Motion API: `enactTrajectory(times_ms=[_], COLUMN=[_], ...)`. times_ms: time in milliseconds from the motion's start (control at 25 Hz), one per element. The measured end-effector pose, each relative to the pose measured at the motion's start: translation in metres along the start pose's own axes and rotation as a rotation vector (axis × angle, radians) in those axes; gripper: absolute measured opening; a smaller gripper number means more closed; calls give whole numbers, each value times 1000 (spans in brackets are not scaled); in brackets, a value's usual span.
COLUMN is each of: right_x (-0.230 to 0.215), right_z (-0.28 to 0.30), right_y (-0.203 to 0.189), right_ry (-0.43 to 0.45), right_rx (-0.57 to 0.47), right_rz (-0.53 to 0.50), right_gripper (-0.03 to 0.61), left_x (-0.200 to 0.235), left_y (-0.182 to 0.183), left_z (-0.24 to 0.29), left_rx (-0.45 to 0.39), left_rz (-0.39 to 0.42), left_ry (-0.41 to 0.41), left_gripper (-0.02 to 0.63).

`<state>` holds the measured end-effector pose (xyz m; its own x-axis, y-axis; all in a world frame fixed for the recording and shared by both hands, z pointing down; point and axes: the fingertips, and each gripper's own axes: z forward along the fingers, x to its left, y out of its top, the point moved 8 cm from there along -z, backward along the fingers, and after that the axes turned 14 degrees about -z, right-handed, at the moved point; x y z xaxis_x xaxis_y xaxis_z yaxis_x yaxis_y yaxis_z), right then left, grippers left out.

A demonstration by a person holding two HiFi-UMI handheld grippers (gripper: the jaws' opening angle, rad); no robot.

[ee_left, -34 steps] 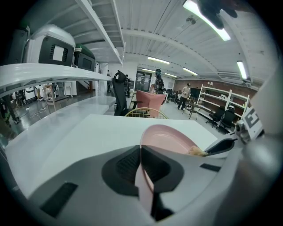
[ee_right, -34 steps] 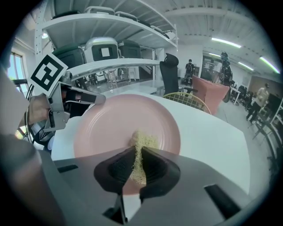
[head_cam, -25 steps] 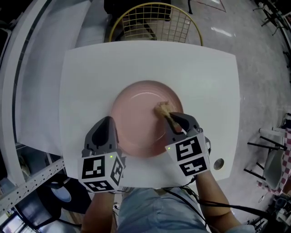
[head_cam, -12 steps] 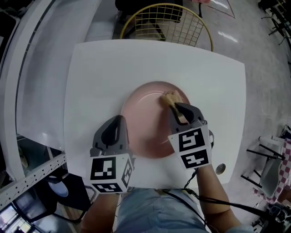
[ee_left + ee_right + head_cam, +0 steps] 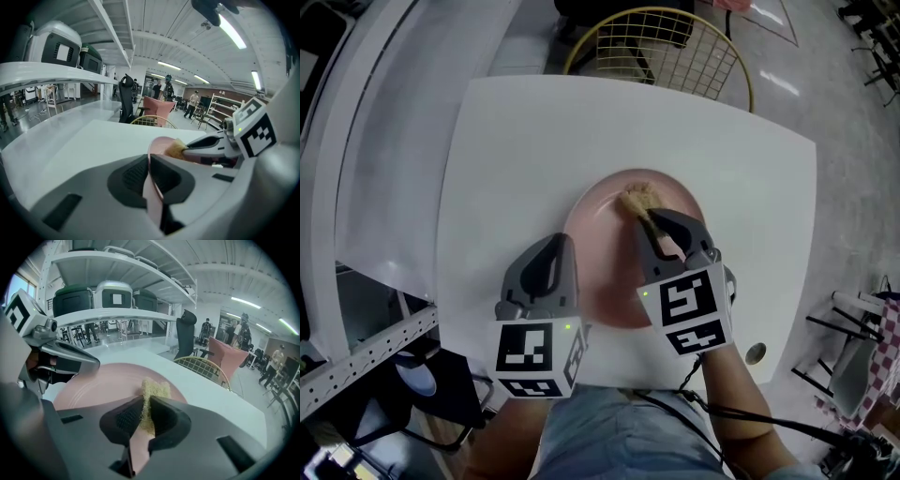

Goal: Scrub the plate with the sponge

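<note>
**Head view: plate gripped at its left rim, sponge on its far side**

The left gripper (image 5: 554, 255) sits over the near-left part of the white desk (image 5: 506, 150). Its jaws are closed on the left rim of the pink plate (image 5: 605, 248). The left gripper view shows that rim as a thin edge pinched between the two pads. The plate lies near the middle of the desk. On its far inner surface is the tan sponge (image 5: 637, 200), touching the plate. The right gripper (image 5: 652, 222) reaches over the plate's right half. Its jaws are drawn narrow and clamp the sponge's near end. The rest of the sponge sticks out past the tips.
</note>
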<state>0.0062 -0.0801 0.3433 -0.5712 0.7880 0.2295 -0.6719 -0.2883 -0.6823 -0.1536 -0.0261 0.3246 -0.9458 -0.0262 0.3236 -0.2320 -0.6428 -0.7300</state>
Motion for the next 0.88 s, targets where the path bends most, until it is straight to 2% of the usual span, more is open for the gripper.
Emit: enactTrajectory(times_ms=[880], right_x=[53], right_z=[-19], right_y=[9], right_ry=[203], right_rx=[-131], right_rz=[-116], right_gripper=[49], left_x=[5], left_y=[-1], left_z=[2], left_rx=[-3], left_rz=[-12], left_ry=[15], left_gripper=[23])
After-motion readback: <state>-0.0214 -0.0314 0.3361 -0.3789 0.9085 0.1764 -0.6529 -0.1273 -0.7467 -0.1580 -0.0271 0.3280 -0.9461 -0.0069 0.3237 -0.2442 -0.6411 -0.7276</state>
